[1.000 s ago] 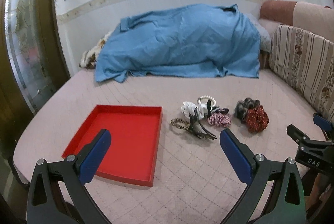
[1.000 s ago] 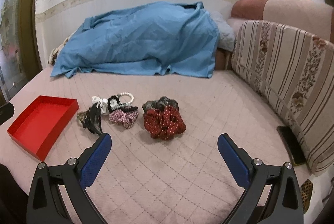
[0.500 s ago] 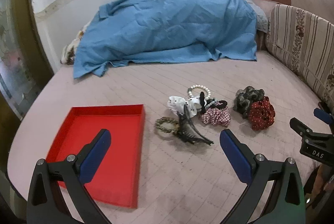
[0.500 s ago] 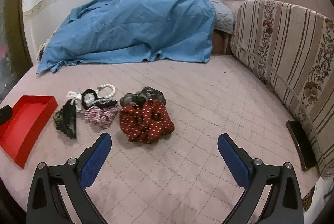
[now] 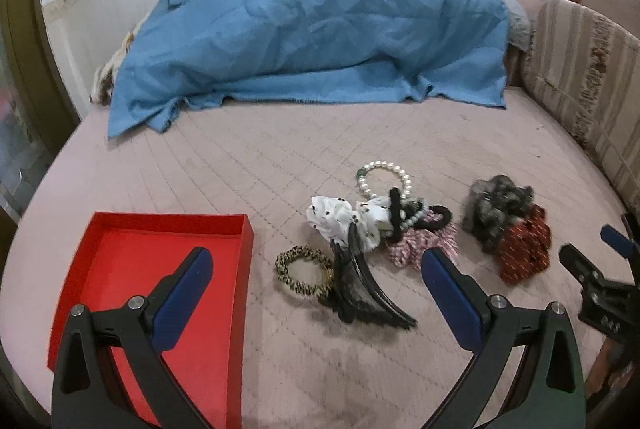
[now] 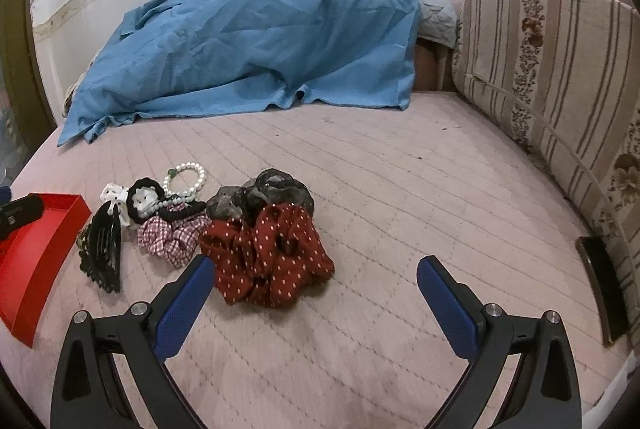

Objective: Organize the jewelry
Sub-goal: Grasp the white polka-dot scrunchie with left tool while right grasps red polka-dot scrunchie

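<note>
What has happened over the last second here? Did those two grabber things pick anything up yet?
Nothing picked up. Both grippers moved forward and down toward the pile: the left gripper now hangs over the black hair claw, the right gripper near the red dotted scrunchie. Both stayed open and empty. The red tray and the accessories lie where they were.

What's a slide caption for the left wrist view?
Open left gripper hovers over black hair claw and leopard hair tie, beside empty red tray.
</note>
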The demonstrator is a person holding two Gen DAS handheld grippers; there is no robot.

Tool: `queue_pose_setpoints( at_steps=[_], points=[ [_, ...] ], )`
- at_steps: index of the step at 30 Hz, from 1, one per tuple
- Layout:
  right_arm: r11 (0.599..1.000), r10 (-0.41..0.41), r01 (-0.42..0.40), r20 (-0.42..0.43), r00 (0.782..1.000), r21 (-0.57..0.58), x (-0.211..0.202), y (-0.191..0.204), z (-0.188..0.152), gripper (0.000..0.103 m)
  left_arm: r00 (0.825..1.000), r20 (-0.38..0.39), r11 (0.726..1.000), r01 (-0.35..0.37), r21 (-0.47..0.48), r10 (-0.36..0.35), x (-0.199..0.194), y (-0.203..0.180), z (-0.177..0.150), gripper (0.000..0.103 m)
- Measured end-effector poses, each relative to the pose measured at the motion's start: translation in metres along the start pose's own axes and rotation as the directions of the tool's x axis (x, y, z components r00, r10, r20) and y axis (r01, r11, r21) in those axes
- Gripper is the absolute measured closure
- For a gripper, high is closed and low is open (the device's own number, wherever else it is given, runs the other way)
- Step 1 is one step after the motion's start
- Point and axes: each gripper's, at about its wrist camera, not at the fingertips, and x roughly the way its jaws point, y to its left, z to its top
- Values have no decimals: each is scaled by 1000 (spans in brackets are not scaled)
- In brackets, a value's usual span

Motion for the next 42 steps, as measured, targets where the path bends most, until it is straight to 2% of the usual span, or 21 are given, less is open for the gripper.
queue_pose_setpoints(
  at_steps=[9, 15, 17, 20, 22, 23, 25, 27, 29, 32, 37, 42],
  points=[
    [997, 66, -66, -5, 998, -38, 28, 12, 1, 7, 994, -90, 991, 48, -126, -60, 60, 19, 25, 0],
    [995, 86, -87, -28, 996, -49, 44, 16, -4, 13, 989, -129, 991, 52, -122, -68, 93, 14, 31, 0],
    [995, 89, -90, -32, 996, -42, 47, 14, -3, 13, 987, -139, 992, 58, -114, -74, 101, 11, 31, 3],
    [995, 93, -94, -40, 995, -40, 51, 14, -3, 17, 980, -174, 991, 81, -103, -98, 112, 7, 29, 19],
    [994, 99, -101, -45, 994, -41, 53, 14, -4, 21, 975, -193, 992, 93, -89, -109, 117, 3, 26, 36],
    [994, 103, -105, -51, 993, -43, 55, 15, -4, 24, 974, -198, 992, 99, -80, -113, 119, 0, 25, 41],
    [993, 110, -112, -59, 992, -43, 57, 16, -4, 31, 972, -203, 992, 107, -66, -119, 120, -5, 23, 76],
    [992, 119, -122, -64, 991, -41, 58, 16, -5, 44, 973, -203, 993, 105, -55, -114, 118, -8, 22, 87],
    [991, 128, -130, -67, 990, -37, 58, 15, -5, 61, 976, -189, 993, 105, -45, -111, 113, -10, 22, 90],
    [990, 133, -135, -68, 989, -30, 57, 14, -5, 80, 980, -173, 995, 98, -34, -103, 105, -13, 22, 90],
    [990, 142, -143, -51, 989, -14, 50, 11, -5, 90, 987, -133, 996, 84, -21, -86, 82, -16, 22, 91],
    [990, 144, -144, -46, 989, 0, 43, 9, -9, 92, 994, -87, 997, 72, -11, -72, 54, -16, 21, 91]
  ],
)
